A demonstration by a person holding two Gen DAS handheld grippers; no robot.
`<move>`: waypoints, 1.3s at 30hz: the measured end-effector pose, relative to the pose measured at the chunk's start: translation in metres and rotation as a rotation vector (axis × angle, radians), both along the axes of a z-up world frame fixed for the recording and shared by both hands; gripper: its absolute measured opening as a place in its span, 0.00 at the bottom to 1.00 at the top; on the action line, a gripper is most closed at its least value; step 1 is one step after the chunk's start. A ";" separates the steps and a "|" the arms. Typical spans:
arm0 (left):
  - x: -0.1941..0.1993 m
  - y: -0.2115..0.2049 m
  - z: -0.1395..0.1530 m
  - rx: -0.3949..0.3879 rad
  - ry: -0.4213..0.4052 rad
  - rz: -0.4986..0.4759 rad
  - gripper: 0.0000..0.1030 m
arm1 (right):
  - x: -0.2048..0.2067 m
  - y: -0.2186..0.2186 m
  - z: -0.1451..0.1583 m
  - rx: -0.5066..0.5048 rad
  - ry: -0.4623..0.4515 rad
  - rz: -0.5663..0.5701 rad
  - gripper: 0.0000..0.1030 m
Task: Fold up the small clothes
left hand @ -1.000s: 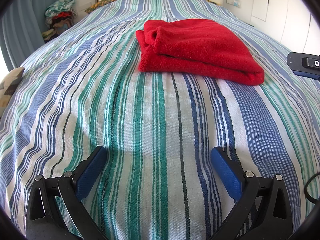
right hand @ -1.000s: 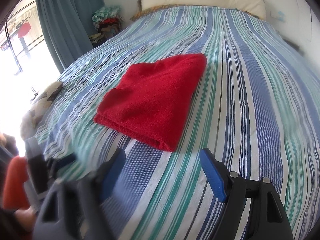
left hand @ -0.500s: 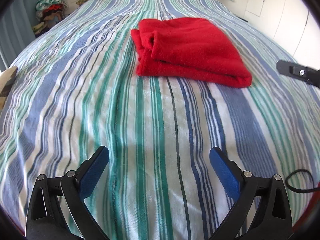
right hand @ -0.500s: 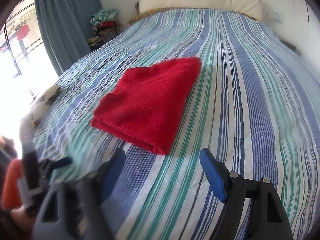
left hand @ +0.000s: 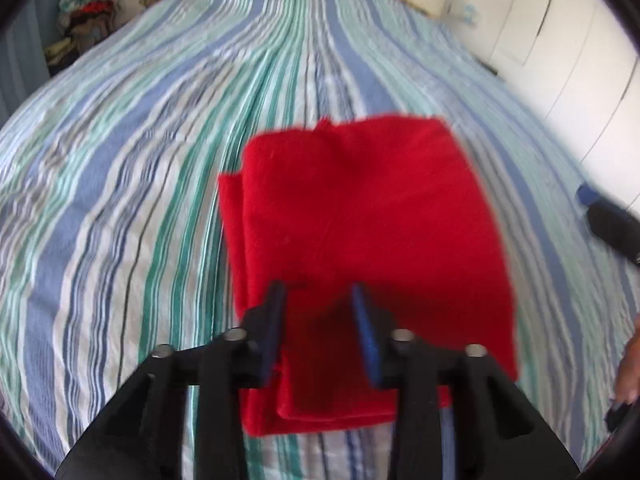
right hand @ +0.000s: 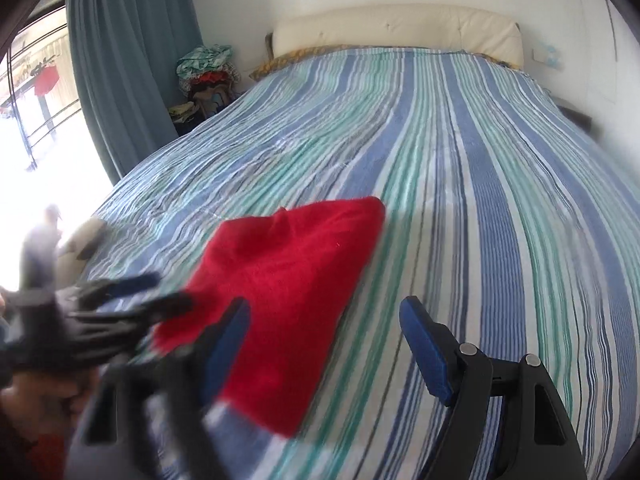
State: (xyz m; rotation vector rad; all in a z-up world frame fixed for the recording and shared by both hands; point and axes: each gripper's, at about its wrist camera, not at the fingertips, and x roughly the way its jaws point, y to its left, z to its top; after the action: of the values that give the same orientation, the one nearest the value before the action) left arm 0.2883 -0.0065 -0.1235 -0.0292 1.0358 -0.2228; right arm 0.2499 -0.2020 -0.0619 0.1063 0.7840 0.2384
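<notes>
A folded red garment lies on the striped bed; it also shows in the right wrist view. My left gripper is over the garment's near left part, its jaws narrowed with red cloth between them; whether the pads pinch the cloth is unclear in the blur. It appears blurred in the right wrist view at the garment's left edge. My right gripper is open and empty, over the garment's near right corner and the sheet. Its finger tip shows at the right edge of the left wrist view.
The blue, green and white striped bedspread covers the whole bed. A cream headboard stands at the far end. A pile of clothes and a blue curtain are at the far left. White wardrobe doors are to the right.
My left gripper has swung forward over the red garment and its jaws have narrowed a lot. The right gripper has moved closer to the garment, still open.
</notes>
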 end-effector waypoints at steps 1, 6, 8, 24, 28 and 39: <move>-0.002 0.004 -0.012 -0.009 -0.002 -0.009 0.21 | 0.010 0.008 0.002 -0.002 -0.006 0.038 0.74; -0.008 0.005 -0.017 -0.023 -0.040 -0.015 0.22 | 0.077 0.038 -0.045 0.104 0.165 0.191 0.74; -0.006 0.005 -0.018 -0.026 -0.039 -0.016 0.23 | 0.101 0.045 -0.096 0.064 0.337 0.147 0.74; -0.028 0.017 0.022 -0.030 -0.032 0.009 0.68 | 0.009 0.055 -0.091 -0.036 0.274 0.092 0.75; -0.071 0.037 0.046 -0.075 -0.121 0.043 0.95 | -0.027 0.034 -0.058 0.089 0.171 0.033 0.81; -0.109 0.044 0.030 -0.140 -0.004 0.037 0.94 | -0.083 -0.005 -0.055 0.032 0.176 -0.026 0.85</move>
State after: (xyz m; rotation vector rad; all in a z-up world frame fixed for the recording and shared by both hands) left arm 0.1792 0.0373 -0.0935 -0.1741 1.0134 -0.2606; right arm 0.1664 -0.2074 -0.1171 0.1688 0.9530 0.2188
